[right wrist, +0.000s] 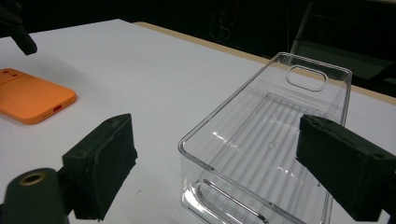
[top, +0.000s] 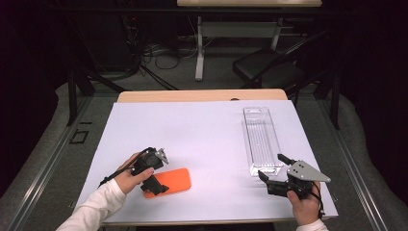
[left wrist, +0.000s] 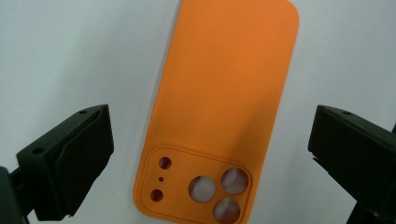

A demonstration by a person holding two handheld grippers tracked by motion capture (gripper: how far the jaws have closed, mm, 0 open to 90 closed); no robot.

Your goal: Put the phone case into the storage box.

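A: What is the left tool (top: pixel 161 179) doing?

B: It is hovering over an orange phone case (top: pixel 169 181), which is lying flat on the white worktop (top: pixel 202 139) near the front left. In the left gripper view the case (left wrist: pixel 219 112) is sitting between the two black jaws with white worktop showing on both sides of it, so the tool is released and nothing is pressing on the case.

A: Which side of the case is facing up?

B: The back, with the raised camera panel and its round cutouts at the end nearest the tool. I am not making out any brand, label or writing on it.

A: And the right tool (top: pixel 273 167)?

B: The person's right hand (top: pixel 304 204) is holding it near the front right edge of the worktop, jaws spread apart and gripping nothing. It is pointing at the near end of a clear plastic tray (top: pixel 262 140) that is lying lengthwise on the right half of the worktop.

A: Is it touching the tray?

B: In the right gripper view the tray (right wrist: pixel 275 140) is sitting ahead of the jaws, empty, ribbed along its floor, with a slot handle at each end. I cannot tell whether a jaw is touching it. The case and tray are lying well apart.
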